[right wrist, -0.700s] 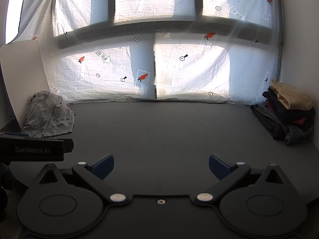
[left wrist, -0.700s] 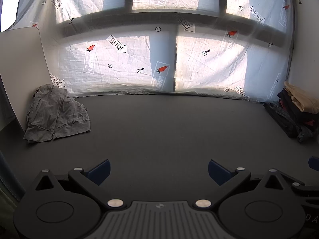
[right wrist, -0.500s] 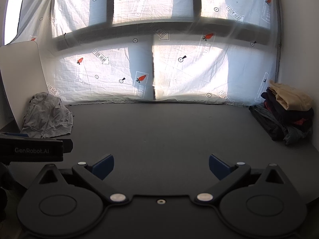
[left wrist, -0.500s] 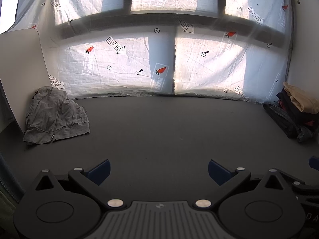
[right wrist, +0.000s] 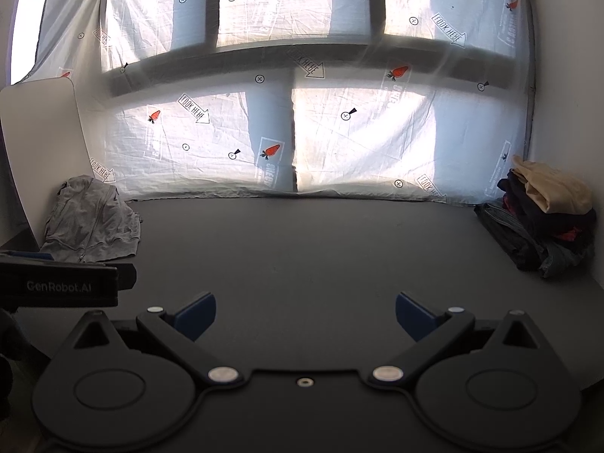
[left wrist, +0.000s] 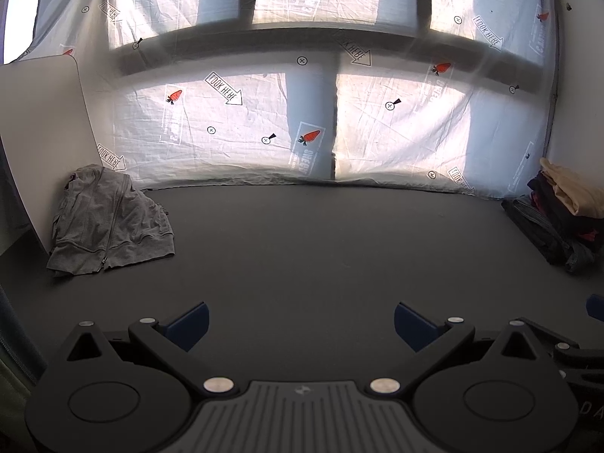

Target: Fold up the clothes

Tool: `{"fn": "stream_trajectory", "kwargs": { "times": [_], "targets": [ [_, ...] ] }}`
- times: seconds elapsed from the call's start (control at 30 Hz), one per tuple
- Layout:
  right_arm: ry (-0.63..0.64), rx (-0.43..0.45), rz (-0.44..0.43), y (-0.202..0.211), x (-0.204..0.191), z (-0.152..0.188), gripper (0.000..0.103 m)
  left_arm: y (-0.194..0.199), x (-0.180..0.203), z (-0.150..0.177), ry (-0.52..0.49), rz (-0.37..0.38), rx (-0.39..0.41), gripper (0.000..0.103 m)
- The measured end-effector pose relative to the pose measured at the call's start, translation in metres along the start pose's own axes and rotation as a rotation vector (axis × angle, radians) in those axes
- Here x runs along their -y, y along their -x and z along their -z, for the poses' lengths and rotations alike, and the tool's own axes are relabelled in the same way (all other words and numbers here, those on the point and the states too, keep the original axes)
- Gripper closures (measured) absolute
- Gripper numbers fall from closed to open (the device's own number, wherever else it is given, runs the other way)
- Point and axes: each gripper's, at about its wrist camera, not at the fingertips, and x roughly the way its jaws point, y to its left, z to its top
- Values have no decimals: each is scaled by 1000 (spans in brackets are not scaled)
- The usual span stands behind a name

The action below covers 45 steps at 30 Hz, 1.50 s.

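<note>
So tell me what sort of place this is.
Probably a staged clothes-folding station, not a home: a bare dark table backed by a printed white sheet over a window, a folded grey hoodie at the left and a clothes pile at the right.

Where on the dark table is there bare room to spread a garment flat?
The whole middle of the table is bare, from the printed sheet at the back to both grippers. It is crowded only at the far left, where the grey hoodie lies, and the far right, where the clothes pile sits.
</note>
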Motion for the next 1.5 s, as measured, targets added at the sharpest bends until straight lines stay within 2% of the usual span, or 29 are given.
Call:
{"fn": "stream_trajectory", "kwargs": {
  "times": [1.17,1.5],
  "targets": [
    [-9,2,5,-1,1,-2,0,-2,-6,5,-13,-1,4,0],
    [-40,-15,18,-8,11,-4,0,-9,-3,7,0,12,-30,0]
  ]
}}
